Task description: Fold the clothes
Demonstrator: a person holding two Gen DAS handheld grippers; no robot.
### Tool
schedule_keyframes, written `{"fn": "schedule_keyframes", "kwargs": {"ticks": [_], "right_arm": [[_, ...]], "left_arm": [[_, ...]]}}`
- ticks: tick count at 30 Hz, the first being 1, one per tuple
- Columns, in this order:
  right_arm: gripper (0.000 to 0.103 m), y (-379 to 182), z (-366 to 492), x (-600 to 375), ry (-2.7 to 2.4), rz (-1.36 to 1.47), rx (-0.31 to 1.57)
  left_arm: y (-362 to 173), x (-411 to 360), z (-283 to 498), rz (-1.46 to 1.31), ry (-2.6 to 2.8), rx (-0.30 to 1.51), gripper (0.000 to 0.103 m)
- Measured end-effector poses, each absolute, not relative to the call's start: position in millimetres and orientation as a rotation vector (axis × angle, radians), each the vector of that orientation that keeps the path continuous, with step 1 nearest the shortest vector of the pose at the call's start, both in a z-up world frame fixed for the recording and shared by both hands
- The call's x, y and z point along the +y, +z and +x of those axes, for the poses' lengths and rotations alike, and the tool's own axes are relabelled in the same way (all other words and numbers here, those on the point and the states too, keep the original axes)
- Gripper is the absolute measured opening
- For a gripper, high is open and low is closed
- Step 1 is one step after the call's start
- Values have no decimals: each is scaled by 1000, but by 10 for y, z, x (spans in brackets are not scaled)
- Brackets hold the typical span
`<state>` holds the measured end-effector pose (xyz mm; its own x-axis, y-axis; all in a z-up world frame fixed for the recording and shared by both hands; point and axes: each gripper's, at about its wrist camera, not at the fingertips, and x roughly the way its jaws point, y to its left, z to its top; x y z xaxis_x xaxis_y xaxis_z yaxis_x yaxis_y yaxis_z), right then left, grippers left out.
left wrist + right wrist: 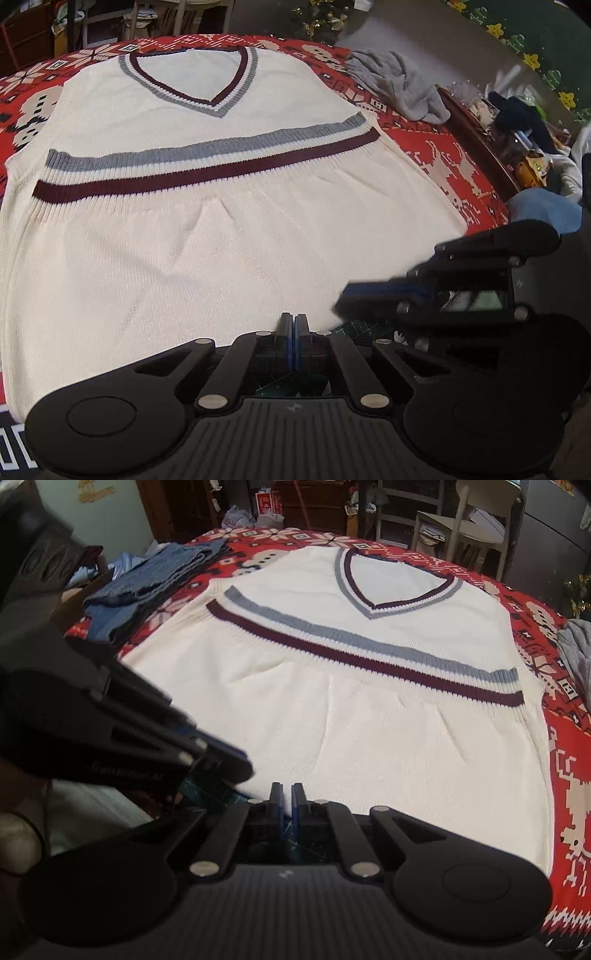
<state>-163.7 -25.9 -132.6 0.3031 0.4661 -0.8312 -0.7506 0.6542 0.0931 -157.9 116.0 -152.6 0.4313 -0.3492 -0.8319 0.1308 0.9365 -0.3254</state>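
A red patterned tablecloth point(436, 147) covers the table, and a cream V-neck vest point(229, 236) lies flat on it, already folded once. At its near edge the left gripper point(294, 325) and right gripper point(286, 797) each pinch the fabric, fingers nearly together.

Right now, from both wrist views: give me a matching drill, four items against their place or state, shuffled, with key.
Items:
1. white vest
2. grey garment
3. blue knit pile
4. left gripper

Place or state:
A. crumpled on the red cloth, off the vest's side in the left wrist view
B. jaws shut at the vest's near edge
C. spread flat, V-neck at the far end
D. stacked at the table's edge, off the vest's side in the right wrist view

Pairs: 1-C, 2-A, 3-D, 4-B
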Motion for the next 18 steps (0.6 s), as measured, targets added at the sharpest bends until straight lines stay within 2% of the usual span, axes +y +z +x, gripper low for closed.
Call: {"fn": "schedule_keyframes", "kwargs": {"ticks": [13, 18], "right_arm": [[6, -1281, -1502, -471, 756, -393, 926], [7, -1344, -1276, -609, 676, -324, 1000]], "left_arm": [[-1541, 1144, -1595, -198, -299, 1075, 3], [-1537, 1152, -1600, -204, -298, 1077, 3]]}}
